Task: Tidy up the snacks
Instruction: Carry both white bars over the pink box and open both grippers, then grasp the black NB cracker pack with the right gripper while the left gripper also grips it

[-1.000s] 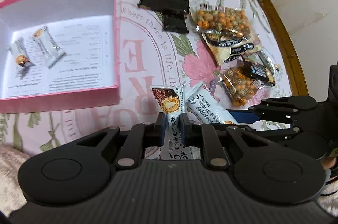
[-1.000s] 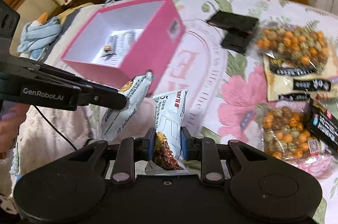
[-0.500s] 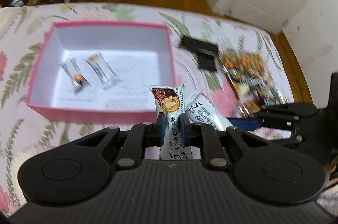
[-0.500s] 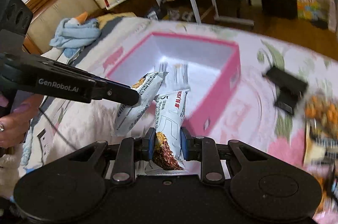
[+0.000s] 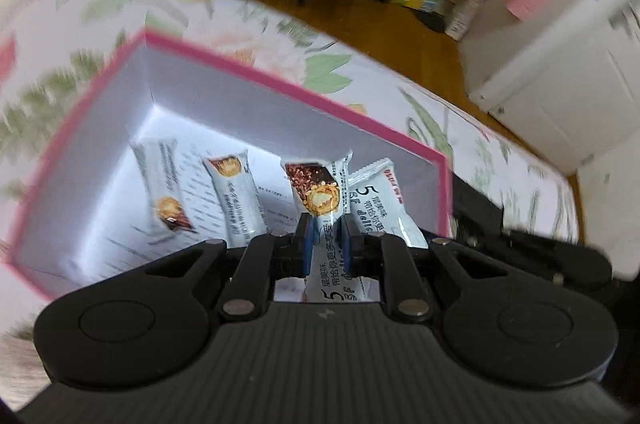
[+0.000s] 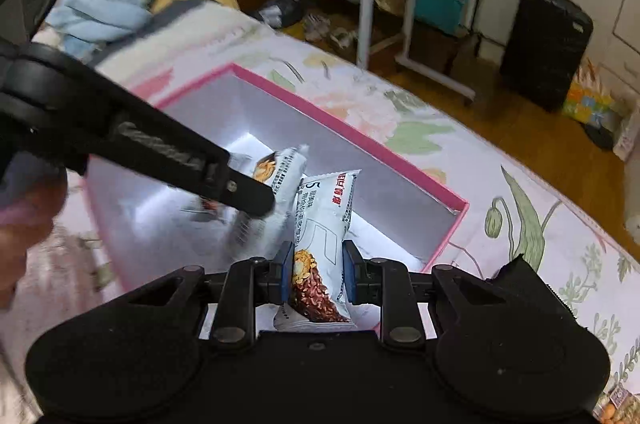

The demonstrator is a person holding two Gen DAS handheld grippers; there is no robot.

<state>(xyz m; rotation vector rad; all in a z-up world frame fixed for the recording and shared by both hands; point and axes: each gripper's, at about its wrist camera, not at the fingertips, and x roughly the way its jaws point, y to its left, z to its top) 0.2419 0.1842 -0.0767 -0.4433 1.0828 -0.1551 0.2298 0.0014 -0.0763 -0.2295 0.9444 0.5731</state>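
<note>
Two snack bars [image 5: 200, 191] apparently side by side inside the box [image 5: 256, 67] on the tablecloth [image 5: 500, 159].

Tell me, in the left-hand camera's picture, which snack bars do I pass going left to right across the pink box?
Loose bar lying in the box → second loose bar → bar pinched by the left gripper → bar held by the right gripper.

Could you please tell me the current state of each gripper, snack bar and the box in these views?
Left gripper: shut on a snack bar.
Right gripper: shut on its own snack bar.
Pink box: open, no lid.
Two loose bars: lying flat inside the box.
</note>
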